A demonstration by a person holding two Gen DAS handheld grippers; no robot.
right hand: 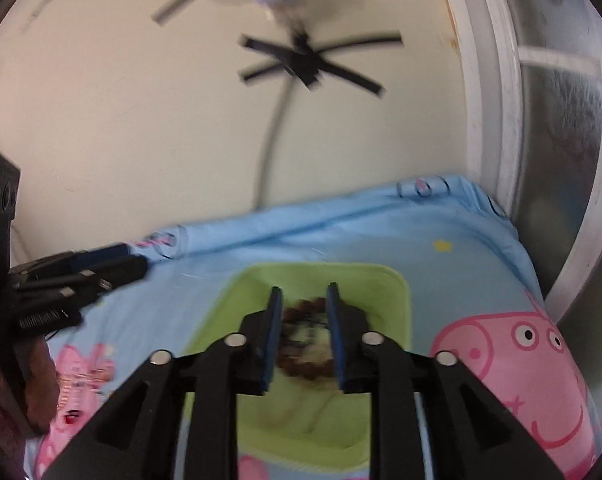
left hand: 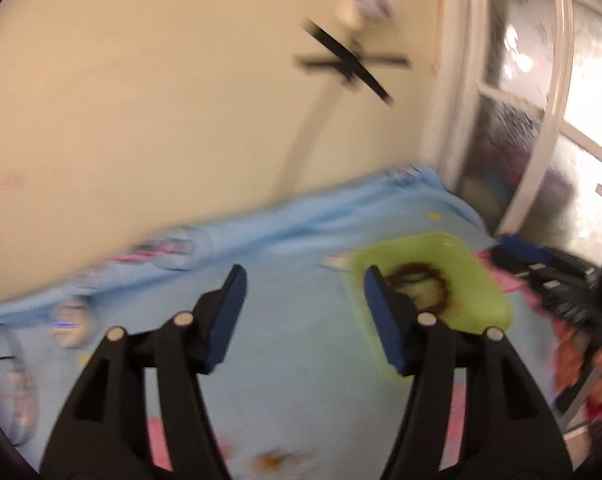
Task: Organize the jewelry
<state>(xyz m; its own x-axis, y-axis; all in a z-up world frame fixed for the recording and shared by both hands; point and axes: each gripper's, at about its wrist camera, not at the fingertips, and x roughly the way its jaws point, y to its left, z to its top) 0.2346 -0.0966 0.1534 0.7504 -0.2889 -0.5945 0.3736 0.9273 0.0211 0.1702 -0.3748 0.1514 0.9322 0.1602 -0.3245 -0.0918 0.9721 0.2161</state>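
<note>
bracelet [right hand: 307, 340] looks dropped in the green tray [right hand: 397, 320] already, right hand-held gripper [right hand: 304, 336] loosened over it, left hand-held gripper [left hand: 303, 312] open, empty

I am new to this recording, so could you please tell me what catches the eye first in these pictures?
A lime-green plastic tray lies on a light-blue cartoon bedsheet near the wall, holding a dark brown beaded bracelet. The right gripper hangs over that bracelet, jaws slightly apart. The left gripper hovers open beside the tray, with nothing between its jaws.
</note>
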